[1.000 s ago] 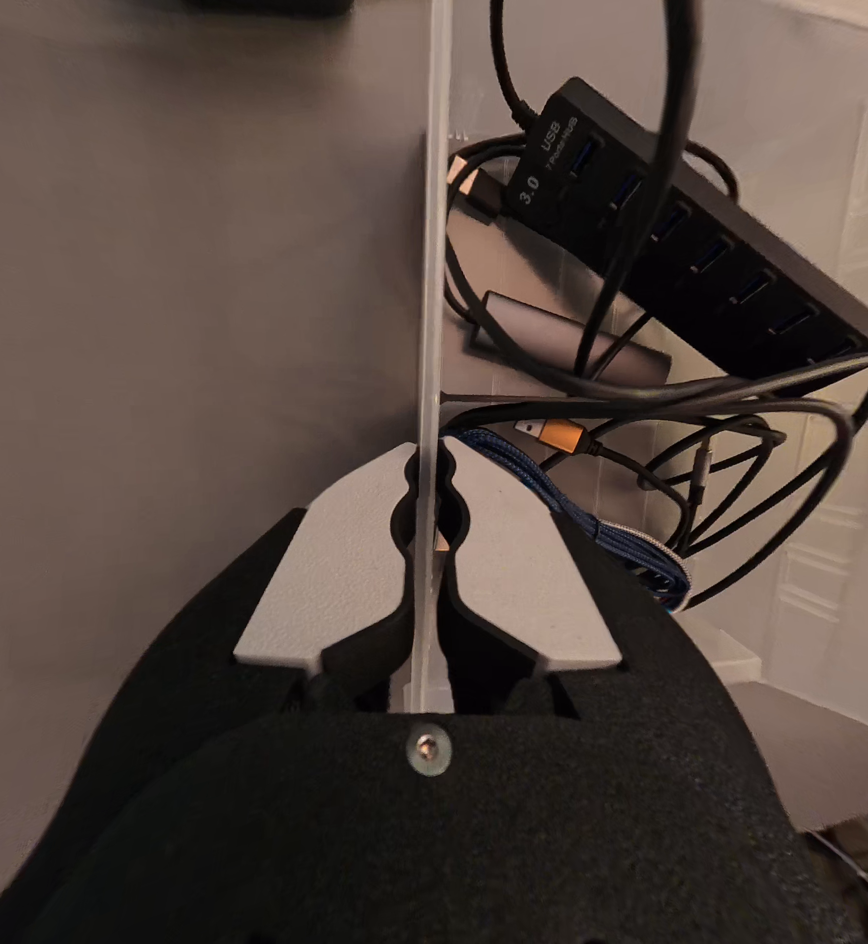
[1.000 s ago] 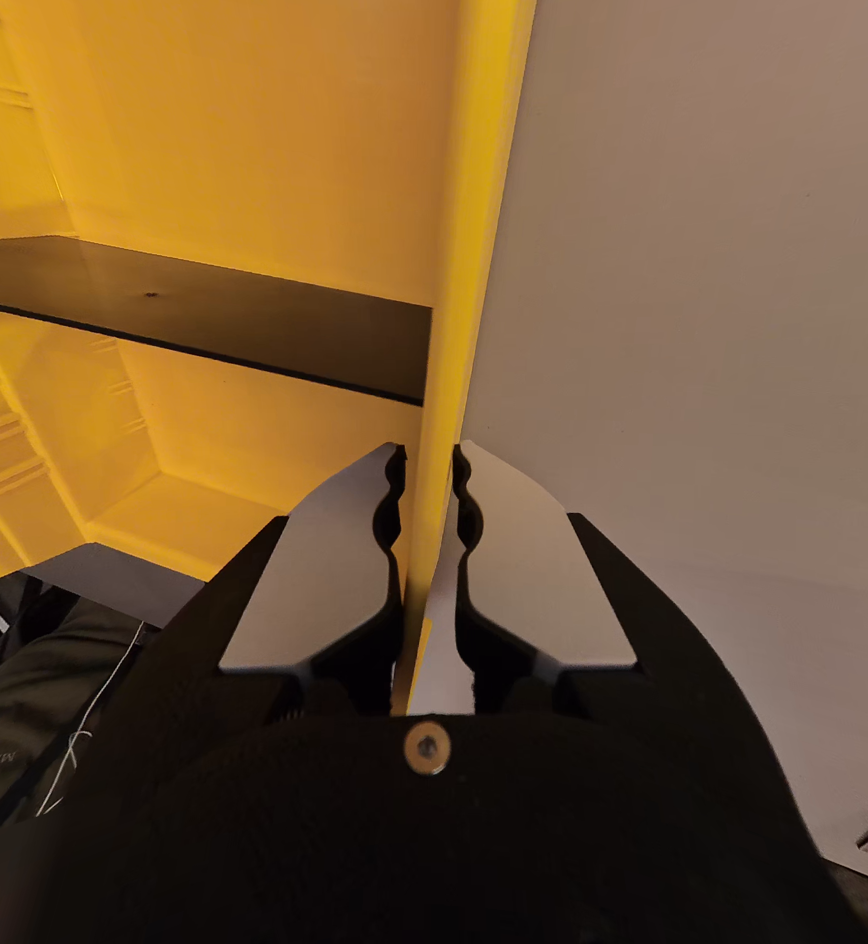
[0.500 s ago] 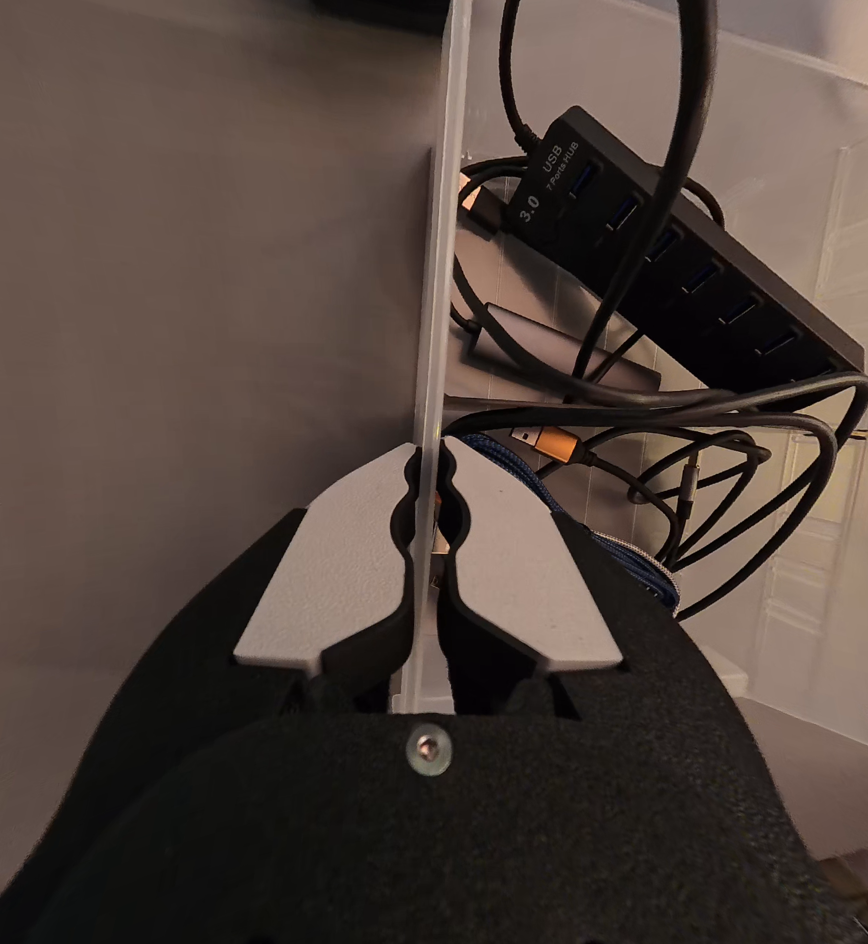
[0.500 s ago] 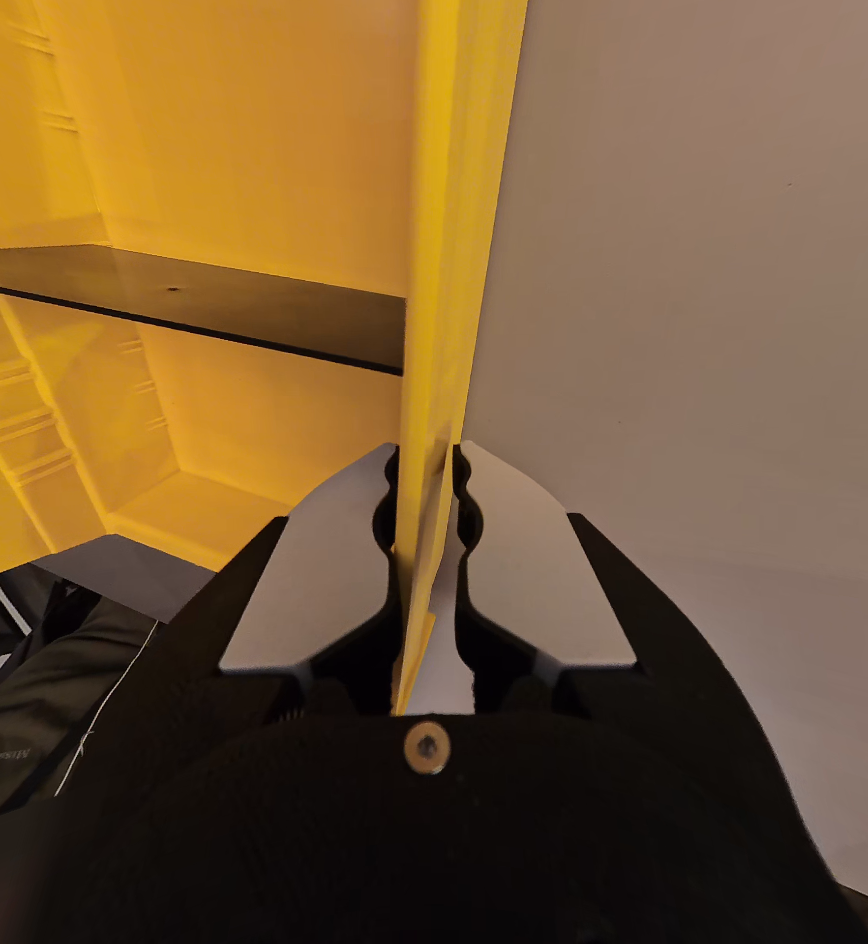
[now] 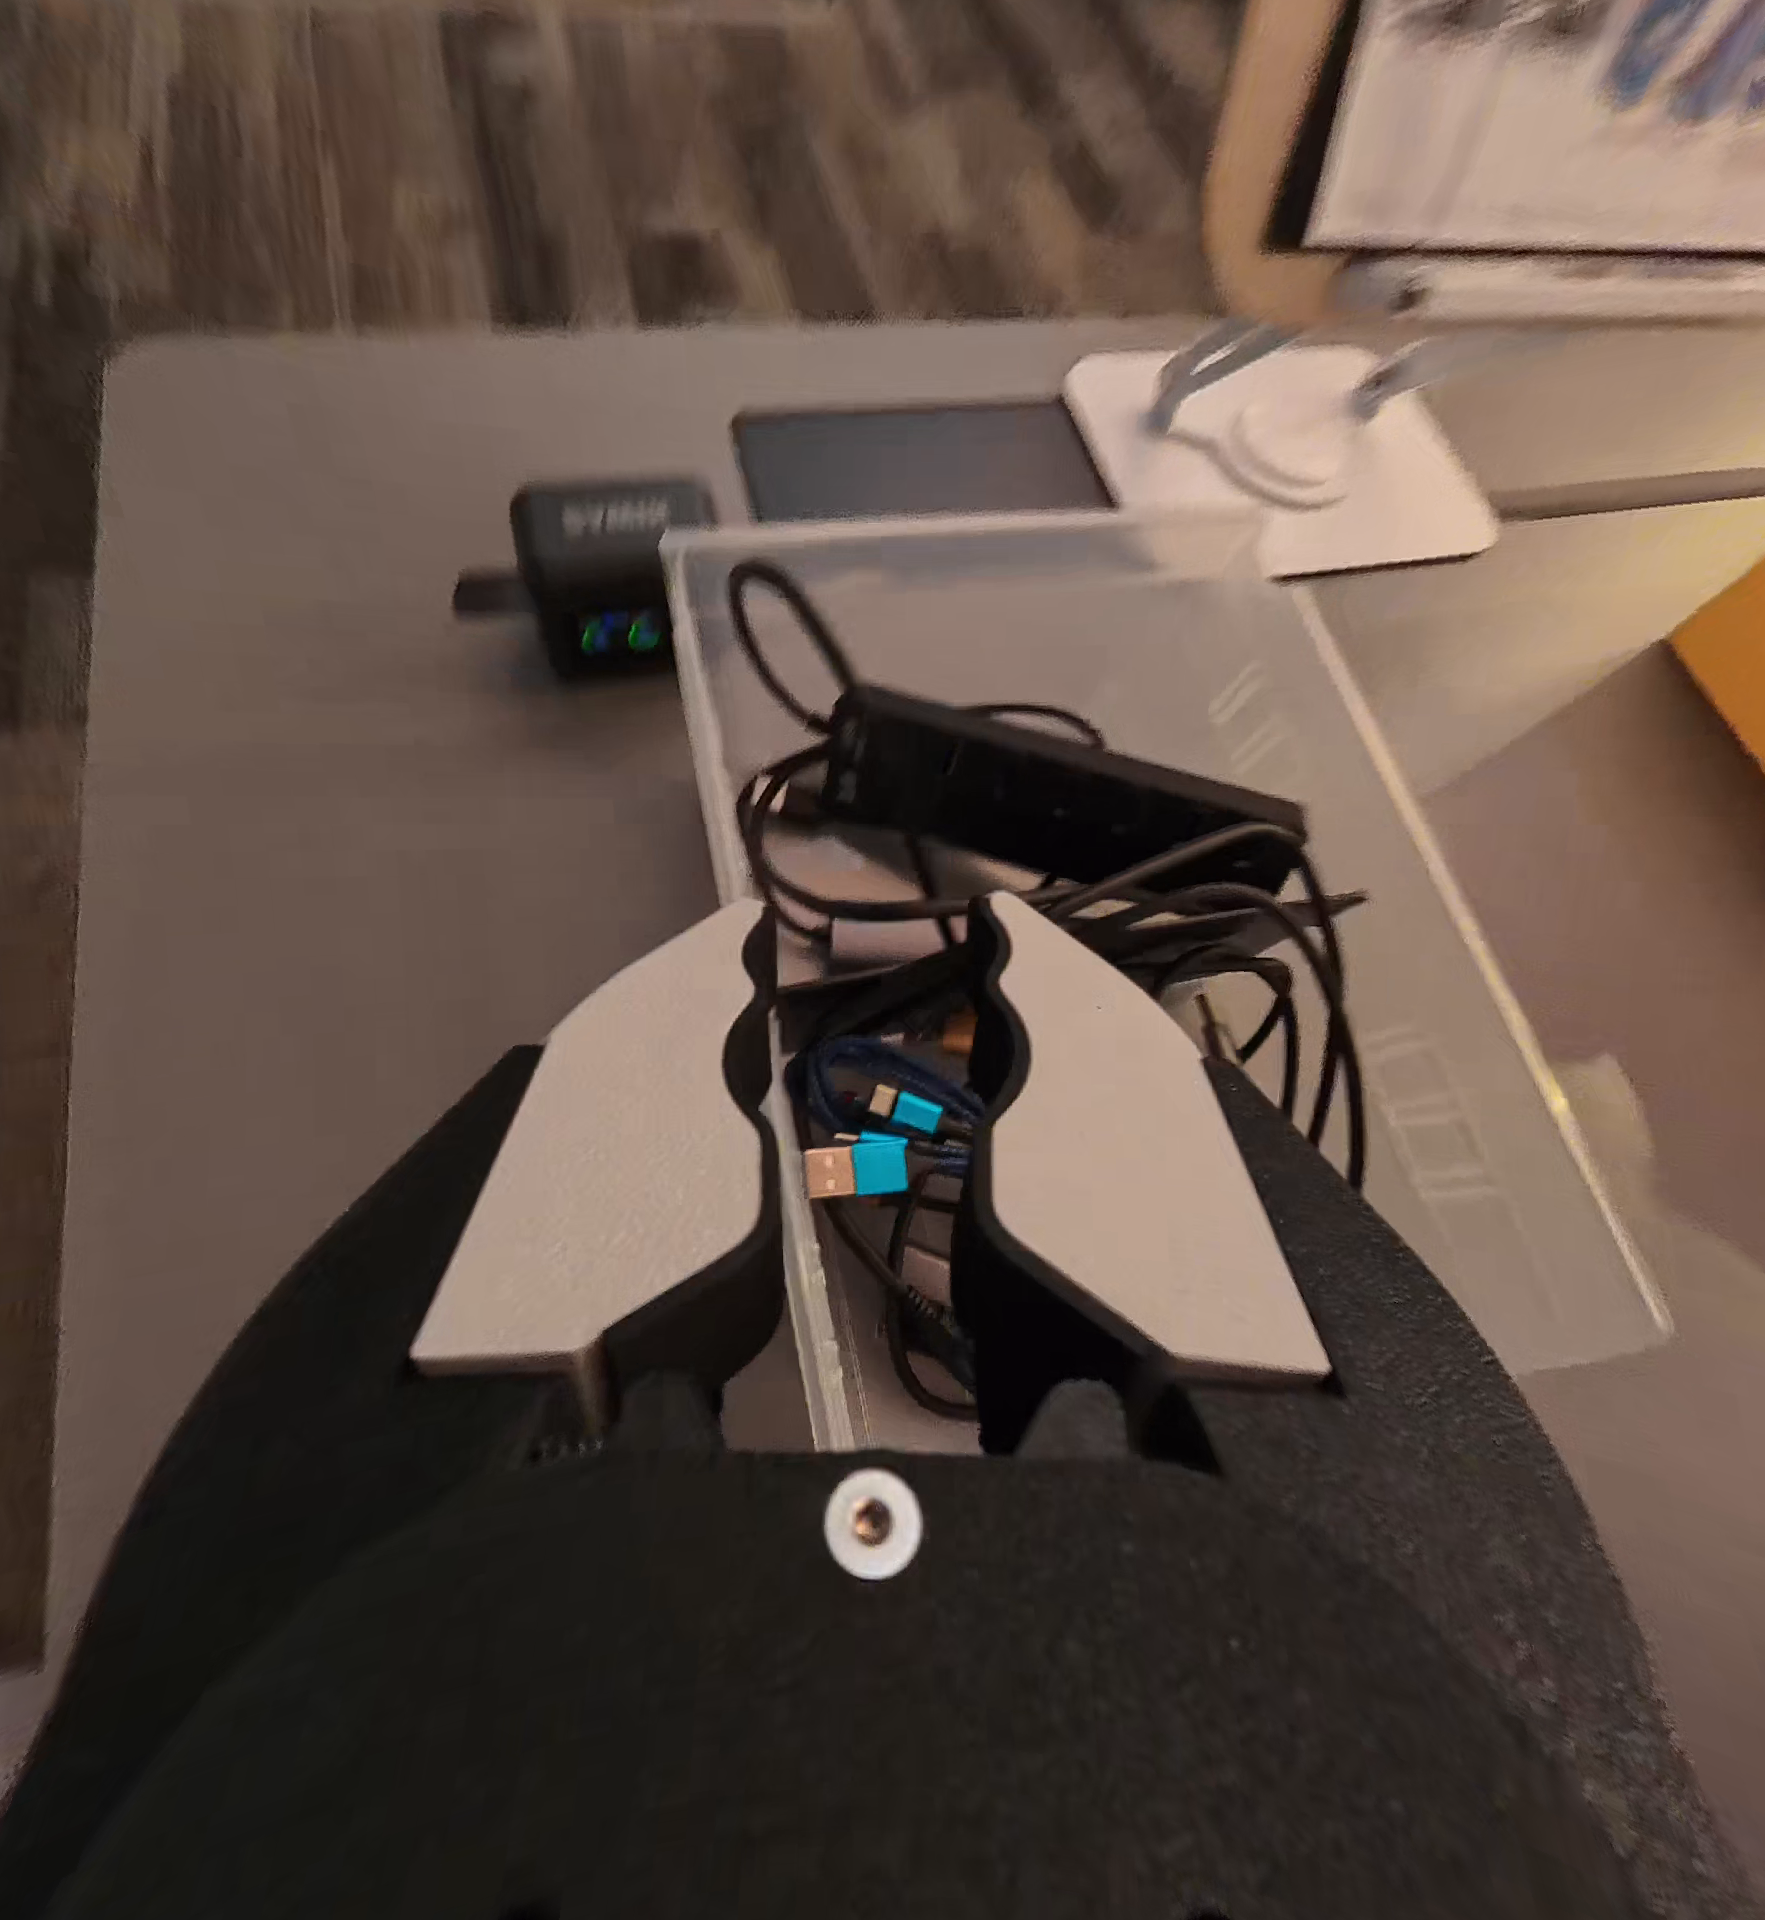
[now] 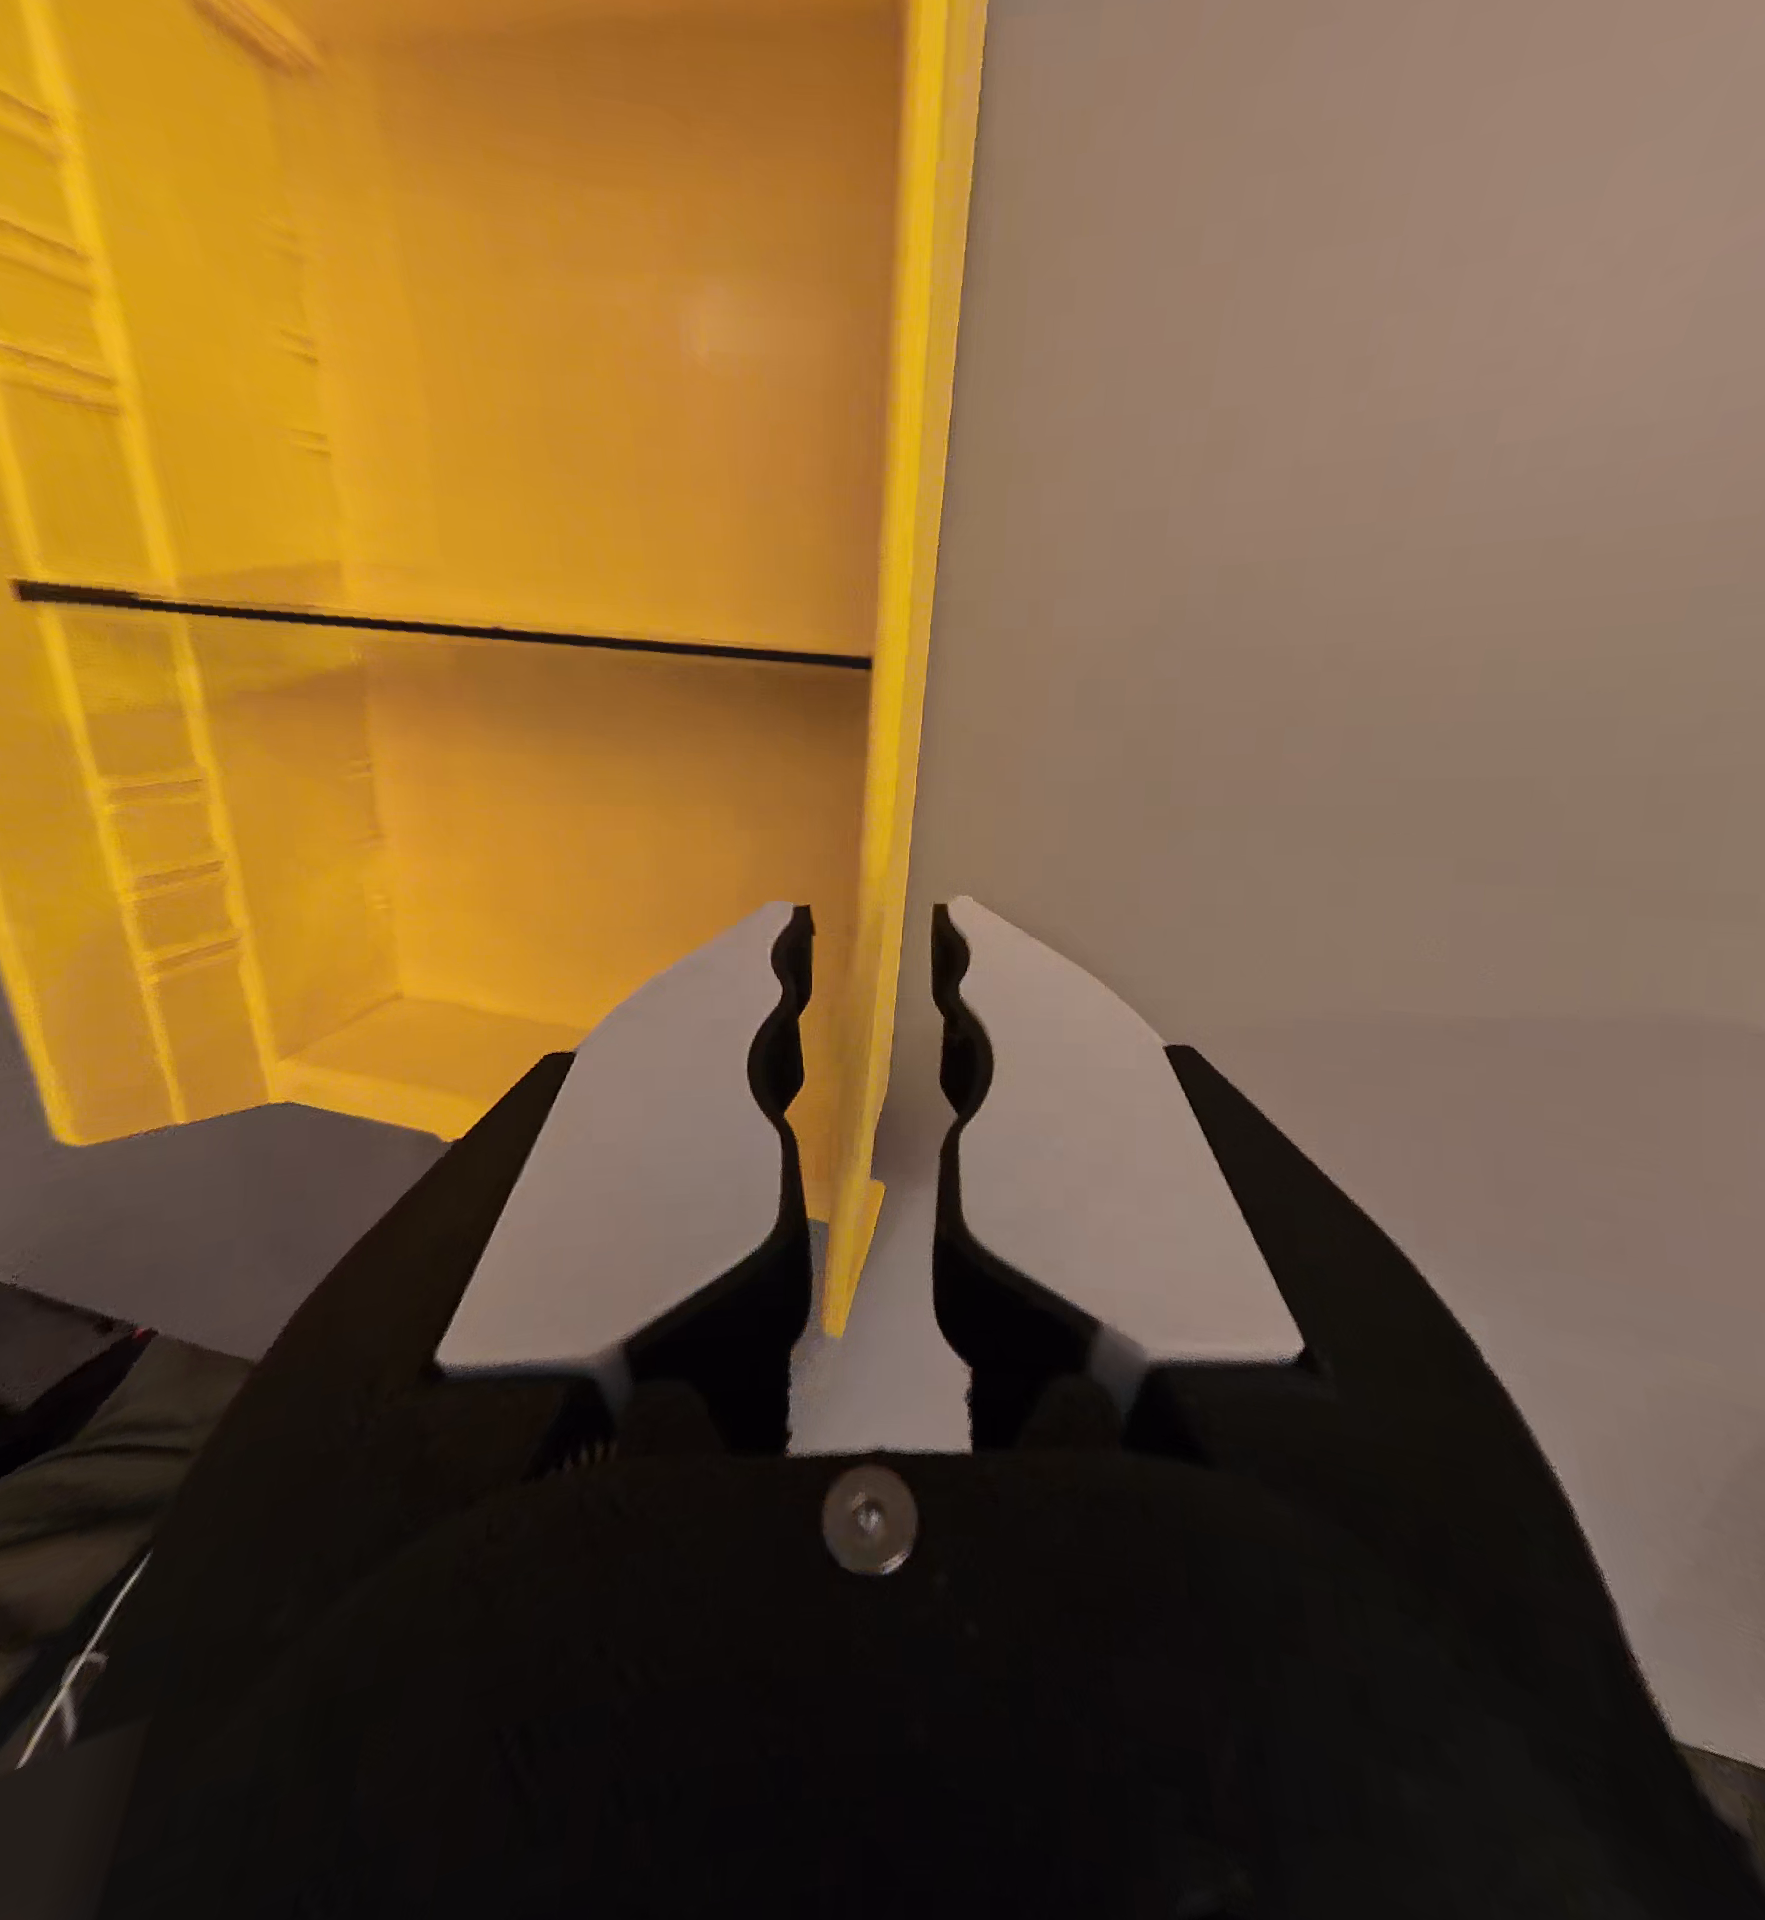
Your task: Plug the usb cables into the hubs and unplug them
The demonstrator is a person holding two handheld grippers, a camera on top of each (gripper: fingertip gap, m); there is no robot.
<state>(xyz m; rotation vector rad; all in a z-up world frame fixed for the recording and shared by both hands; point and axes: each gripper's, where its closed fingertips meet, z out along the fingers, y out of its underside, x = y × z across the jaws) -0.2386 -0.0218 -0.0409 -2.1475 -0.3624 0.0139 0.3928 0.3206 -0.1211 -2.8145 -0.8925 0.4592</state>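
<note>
We see the left gripper [image 5: 873, 925] with its jaws now spread wide apart, where half a second ago they were clamped on the side wall of the clear bin [image 5: 1480, 904]; that wall now runs loose between the two fingers, touching neither as far as we can tell. The view has tipped up, so the whole bin shows ahead of the gripper on the grey counter [image 5: 338, 831]. Inside it, just beyond the fingertips, lies the black hub [image 5: 1044, 800] amid a tangle of black cables [image 5: 1304, 997], and between the fingers sit the blue-cased USB plugs [image 5: 873, 1164] of a braided blue cable. Ahead and to the left of the bin stands a small black device [image 5: 597, 561] with lit green digits. The right gripper [image 6: 870, 925] has also opened since the earlier frame: its jaws stand clear on either side of the yellow bin [image 6: 545, 416] wall, which they pinched before. A thin black divider [image 6: 442, 623] crosses that bin.
</note>
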